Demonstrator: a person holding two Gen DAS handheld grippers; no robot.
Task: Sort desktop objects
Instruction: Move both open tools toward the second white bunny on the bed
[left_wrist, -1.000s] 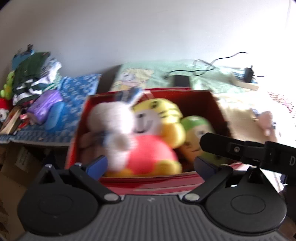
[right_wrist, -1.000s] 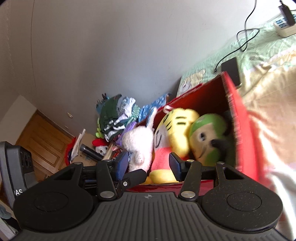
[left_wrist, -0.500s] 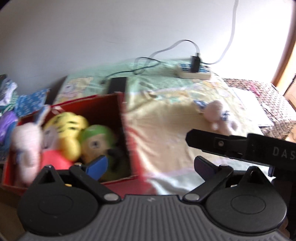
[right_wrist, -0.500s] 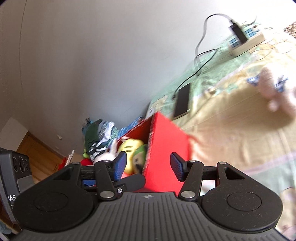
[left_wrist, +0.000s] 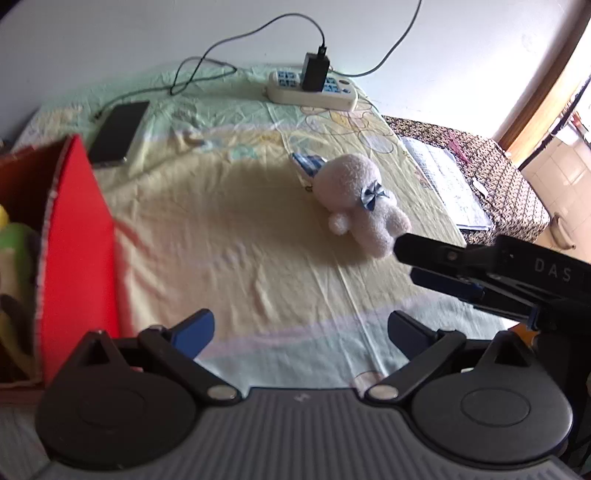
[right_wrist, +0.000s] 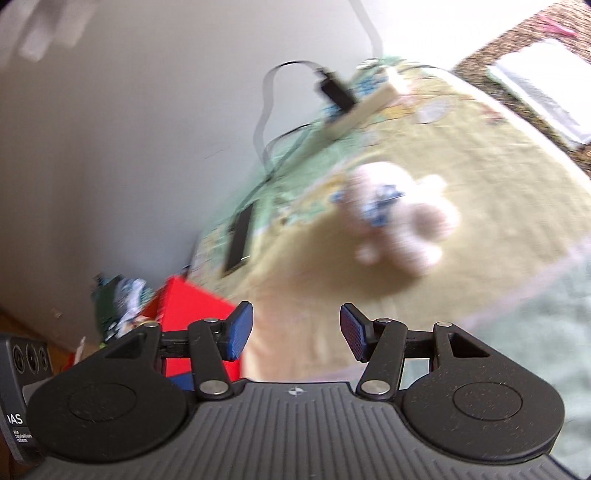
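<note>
A pale pink plush toy (left_wrist: 360, 201) with a small blue bow lies on the yellow-green sheet, right of centre in the left wrist view. It shows blurred in the right wrist view as the plush toy (right_wrist: 397, 218), ahead and right of the fingers. My left gripper (left_wrist: 301, 328) is open and empty, well short of the toy. My right gripper (right_wrist: 295, 328) is open and empty too; its body (left_wrist: 491, 273) reaches in from the right, close beside the toy. The red box (left_wrist: 77, 254) stands at the left with plush toys (left_wrist: 14, 266) inside.
A black phone (left_wrist: 120, 131) lies near the box's far corner, cabled to a charger in a white power strip (left_wrist: 314, 88) by the wall. Papers (left_wrist: 445, 182) rest on a dark patterned surface at the right. A heap of clothes (right_wrist: 118, 306) sits beyond the box.
Both grippers swung right, away from the red box and towards the pink plush toy on the sheet. The box slid to the left edge of each view. Both stayed open.
</note>
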